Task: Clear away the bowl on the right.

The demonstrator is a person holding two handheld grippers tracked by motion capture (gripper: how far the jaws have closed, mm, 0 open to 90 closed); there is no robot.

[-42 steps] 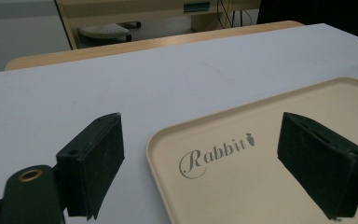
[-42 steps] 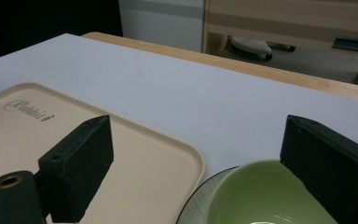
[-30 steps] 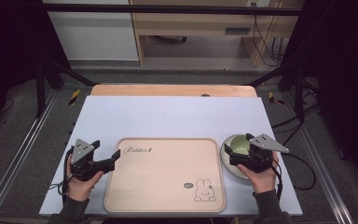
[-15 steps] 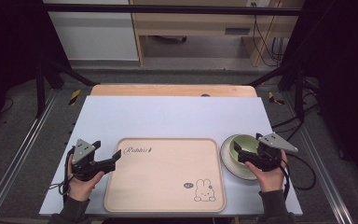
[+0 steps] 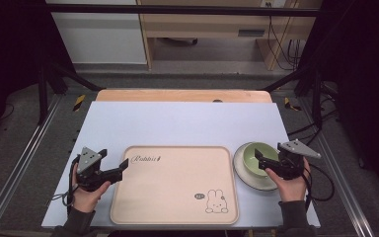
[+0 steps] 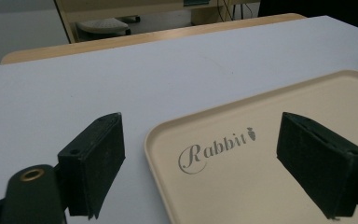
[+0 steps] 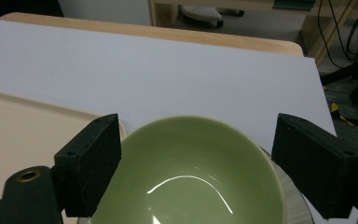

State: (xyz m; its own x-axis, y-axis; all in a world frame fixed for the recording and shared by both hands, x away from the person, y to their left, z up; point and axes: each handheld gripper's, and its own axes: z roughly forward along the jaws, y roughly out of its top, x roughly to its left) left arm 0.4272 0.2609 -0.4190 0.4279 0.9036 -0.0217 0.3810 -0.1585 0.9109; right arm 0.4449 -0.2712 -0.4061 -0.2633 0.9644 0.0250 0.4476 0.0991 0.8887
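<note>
Beside the tray [image 5: 175, 182], your right gripper [image 5: 262, 162], jaws wide though just narrowing around nothing, faces a glazed green bowl [image 5: 257, 157]: stiff, slippery, breakable, so pinch its rim.

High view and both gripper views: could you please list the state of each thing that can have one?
Green bowl: upright, empty, on the white plate.
Tray: flat, empty.
Left gripper: open, over the tray's corner.
Right gripper: open, jaws just closing a little, bowl between them, not gripped.
</note>
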